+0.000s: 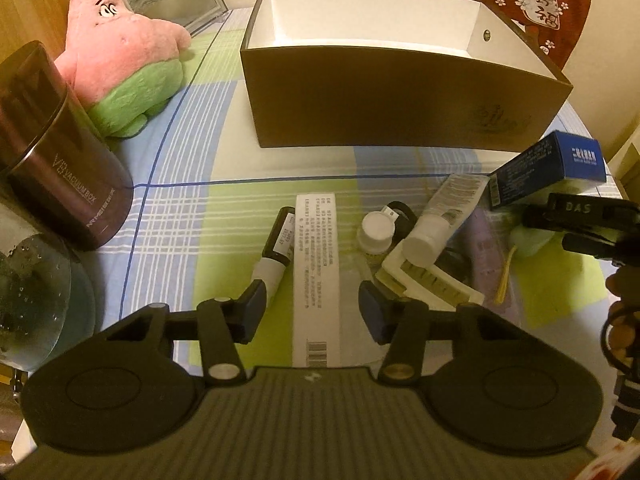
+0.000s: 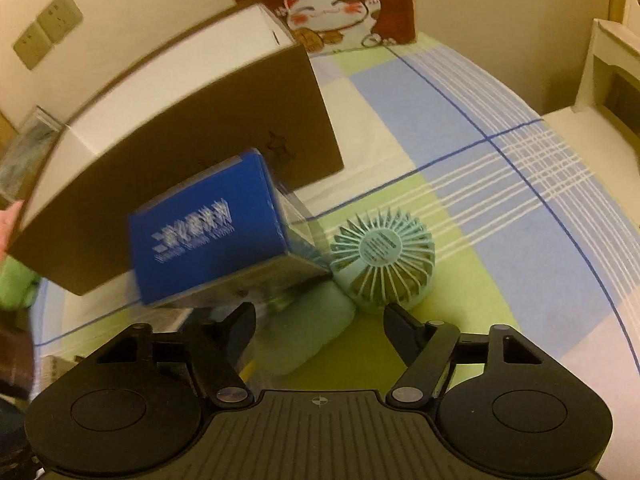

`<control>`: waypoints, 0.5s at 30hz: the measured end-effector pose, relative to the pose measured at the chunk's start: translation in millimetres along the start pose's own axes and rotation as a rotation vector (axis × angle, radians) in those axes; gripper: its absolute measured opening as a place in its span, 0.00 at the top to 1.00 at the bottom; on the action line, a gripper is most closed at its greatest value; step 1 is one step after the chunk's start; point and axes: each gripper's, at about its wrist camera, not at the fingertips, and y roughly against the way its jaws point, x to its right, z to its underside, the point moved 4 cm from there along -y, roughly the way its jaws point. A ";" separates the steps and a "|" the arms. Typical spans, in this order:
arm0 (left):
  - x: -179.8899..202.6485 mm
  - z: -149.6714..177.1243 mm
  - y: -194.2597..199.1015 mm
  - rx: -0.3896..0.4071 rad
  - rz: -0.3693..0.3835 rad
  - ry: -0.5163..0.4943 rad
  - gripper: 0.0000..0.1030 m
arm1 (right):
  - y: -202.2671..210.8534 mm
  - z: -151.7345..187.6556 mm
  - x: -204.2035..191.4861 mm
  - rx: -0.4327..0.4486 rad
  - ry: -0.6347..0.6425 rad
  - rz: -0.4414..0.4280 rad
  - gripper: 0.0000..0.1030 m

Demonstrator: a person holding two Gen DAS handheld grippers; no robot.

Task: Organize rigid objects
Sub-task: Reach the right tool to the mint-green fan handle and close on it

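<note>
I'm holding the left tool released, straddling the long white box on the checked table. My right tool is hovering unclenched around the mint fan's handle, probably untouched; brown open box beyond.

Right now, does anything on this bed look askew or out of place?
Yes. The blue carton sits tilted, propped on the pile of small items rather than lying flat. A white tube leans across a brush in the same heap. The big open box stands squarely and looks empty.
</note>
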 end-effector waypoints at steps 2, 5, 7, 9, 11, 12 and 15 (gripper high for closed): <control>0.6 -0.9 -0.8 0.001 -0.003 -0.004 0.53 | -5.1 0.1 0.1 -0.003 0.011 0.013 0.40; 1.5 -1.8 -2.5 -0.004 -0.003 -0.006 0.55 | -8.0 -0.5 -0.4 -0.018 0.065 0.003 0.46; 2.0 -1.9 -3.1 -0.007 -0.004 -0.007 0.56 | -6.6 -2.5 -0.9 -0.038 0.128 -0.010 0.50; 2.1 -1.9 -4.3 -0.009 -0.003 -0.008 0.58 | -4.0 -2.1 0.5 -0.068 0.182 -0.024 0.51; 2.0 -1.6 -5.2 -0.014 -0.003 -0.010 0.60 | -1.7 -2.6 6.1 -0.091 0.225 -0.045 0.54; 2.1 -1.5 -5.8 -0.015 -0.003 -0.011 0.60 | 0.3 -2.2 9.4 -0.101 0.249 -0.059 0.55; 1.9 -1.2 -7.2 -0.018 -0.005 -0.015 0.62 | 7.6 -0.5 20.1 -0.124 0.328 -0.091 0.61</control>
